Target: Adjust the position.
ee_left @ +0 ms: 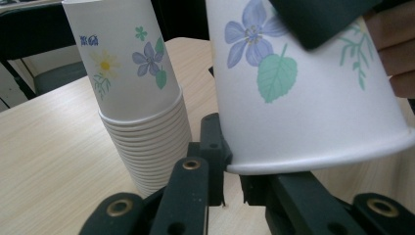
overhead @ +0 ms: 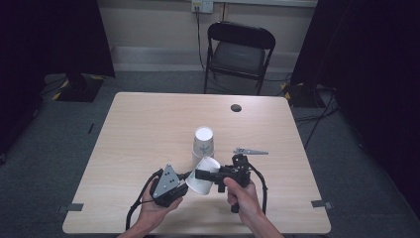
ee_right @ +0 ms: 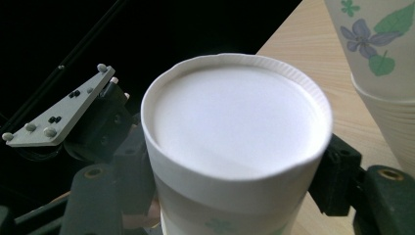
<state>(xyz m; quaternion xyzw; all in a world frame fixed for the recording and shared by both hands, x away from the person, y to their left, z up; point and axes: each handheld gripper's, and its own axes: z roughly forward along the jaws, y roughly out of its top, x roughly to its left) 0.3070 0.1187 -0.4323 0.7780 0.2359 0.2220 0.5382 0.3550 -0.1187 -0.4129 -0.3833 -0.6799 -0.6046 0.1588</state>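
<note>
An upside-down stack of flowered paper cups (overhead: pixel 203 141) (ee_left: pixel 142 127) (ee_right: pixel 386 73) stands at mid-table. A single paper cup (overhead: pixel 202 181) (ee_left: pixel 303 93) (ee_right: pixel 235 147) is held tilted just in front of it, above the table. My right gripper (overhead: pixel 210 174) (ee_right: pixel 235 171) is shut across its body near the base, one jaw on each side. My left gripper (overhead: pixel 184 182) (ee_left: pixel 232 183) is at the cup's rim with its jaws nearly together. The rim wall sits between them, one jaw outside and the other under the rim.
The wooden table (overhead: pixel 148 129) has a round cable hole (overhead: pixel 236 107) near its far edge. A black folding chair (overhead: pixel 240 49) stands beyond it. Both hands are close to the table's near edge. Dark curtains flank the room.
</note>
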